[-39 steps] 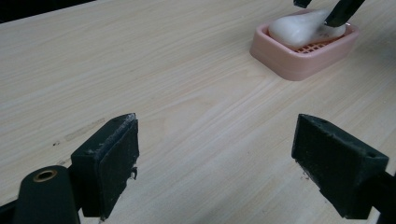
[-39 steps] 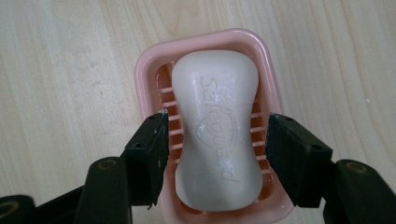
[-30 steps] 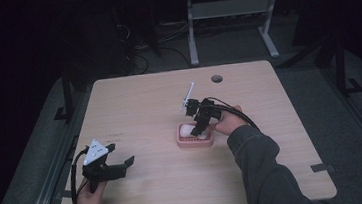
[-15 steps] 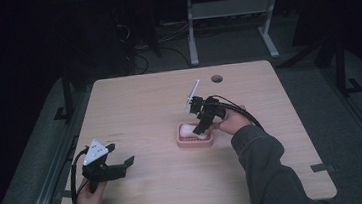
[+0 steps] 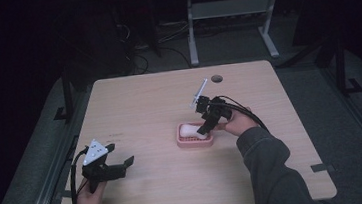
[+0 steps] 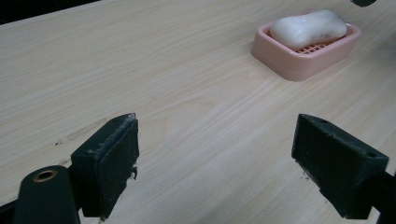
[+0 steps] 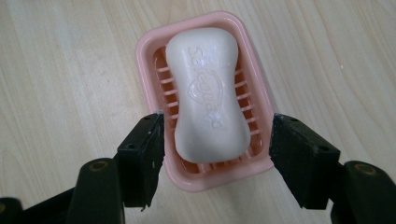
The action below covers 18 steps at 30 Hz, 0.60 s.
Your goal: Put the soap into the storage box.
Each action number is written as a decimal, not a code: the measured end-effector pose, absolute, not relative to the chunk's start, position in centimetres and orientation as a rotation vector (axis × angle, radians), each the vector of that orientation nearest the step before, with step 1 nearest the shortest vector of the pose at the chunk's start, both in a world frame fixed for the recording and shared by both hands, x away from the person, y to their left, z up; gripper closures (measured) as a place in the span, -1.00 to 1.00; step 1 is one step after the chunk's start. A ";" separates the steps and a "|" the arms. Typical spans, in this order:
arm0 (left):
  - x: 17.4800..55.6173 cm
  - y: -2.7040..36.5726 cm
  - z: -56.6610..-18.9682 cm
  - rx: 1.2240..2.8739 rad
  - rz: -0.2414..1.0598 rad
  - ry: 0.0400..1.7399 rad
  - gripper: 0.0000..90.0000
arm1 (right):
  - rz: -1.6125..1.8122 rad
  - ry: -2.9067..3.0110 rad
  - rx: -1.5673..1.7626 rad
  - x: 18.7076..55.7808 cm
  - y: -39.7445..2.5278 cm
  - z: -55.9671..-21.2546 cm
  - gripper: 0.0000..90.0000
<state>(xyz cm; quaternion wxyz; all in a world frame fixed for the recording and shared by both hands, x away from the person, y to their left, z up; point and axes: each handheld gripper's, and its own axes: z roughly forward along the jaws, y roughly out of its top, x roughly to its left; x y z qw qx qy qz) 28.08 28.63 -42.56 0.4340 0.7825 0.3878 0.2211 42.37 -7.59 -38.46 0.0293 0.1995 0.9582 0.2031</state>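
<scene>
Right gripper (image 7: pixel 212 154) jaws spread, straddling pink soap dish (image 7: pixel 149 60); dish walls block each pad, white soap (image 7: pixel 208 93) fills gap at centre. Left gripper (image 6: pixel 217 172) at lower frame: bare table (image 6: pixel 163 84) ahead, dish at upper right sole obstacle.

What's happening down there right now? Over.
Right tool open, straddling pink plastic soap dish. White soap bar inside, ungripped. Left tool open, idle. Nothing in the way.

white soap (image 7: pixel 209 95), pink slotted dish (image 7: pixel 148 51), pale wood-grain table (image 5: pixel 138 101)
</scene>
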 end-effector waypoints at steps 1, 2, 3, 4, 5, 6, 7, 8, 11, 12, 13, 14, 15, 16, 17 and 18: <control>28.1 28.6 -42.6 1.948 0.550 0.966 -0.68 | 0.628 2.954 0.616 42.4 -7.7 -38.5 -0.21; 28.1 28.6 -42.6 1.950 0.550 0.967 -0.68 | 0.630 2.952 0.622 42.3 -7.9 -38.5 -0.22; 28.1 28.6 -42.6 1.948 0.550 0.967 -0.68 | 0.634 2.951 0.632 42.3 -8.0 -38.5 -0.22; 28.1 28.6 -42.6 1.948 0.550 0.967 -0.68 | 0.635 2.949 0.636 42.3 -8.1 -38.4 -0.22; 28.1 28.6 -42.6 1.949 0.551 0.966 -0.68 | 0.636 2.948 0.635 42.3 -8.2 -38.4 -0.22; 28.1 28.6 -42.6 1.949 0.552 0.966 -0.68 | 0.639 2.947 0.636 42.2 -8.3 -38.4 -0.22; 28.1 28.6 -42.6 1.949 0.551 0.968 -0.68 | 0.641 2.944 0.638 42.2 -8.5 -38.3 -0.22; 28.1 28.6 -42.6 1.949 0.552 0.968 -0.68 | 0.646 2.943 0.644 42.1 -8.6 -38.3 -0.22; 28.1 28.6 -42.6 1.948 0.552 0.968 -0.68 | 0.653 2.937 0.650 42.0 -9.0 -38.2 -0.23; 28.1 28.6 -42.6 1.949 0.552 0.968 -0.68 | 0.656 2.933 0.657 41.9 -9.1 -38.2 -0.23; 28.1 28.6 -42.6 1.950 0.551 0.967 -0.68 | 0.658 2.932 0.658 41.9 -9.2 -38.2 -0.23; 28.1 28.6 -42.6 1.951 0.551 0.967 -0.68 | 0.657 2.933 0.662 41.9 -9.3 -38.3 -0.24; 28.1 28.6 -42.6 1.949 0.552 0.967 -0.68 | 0.658 2.933 0.665 41.8 -9.4 -38.3 -0.24; 28.1 28.6 -42.6 1.949 0.552 0.967 -0.68 | 0.659 2.930 0.669 41.8 -9.5 -38.3 -0.24; 28.1 28.6 -42.6 1.948 0.552 0.967 -0.68 | 0.662 2.929 0.672 41.8 -9.6 -38.3 -0.24; 28.1 28.6 -42.6 1.949 0.552 0.967 -0.68 | 0.663 2.929 0.675 41.7 -9.7 -38.3 -0.24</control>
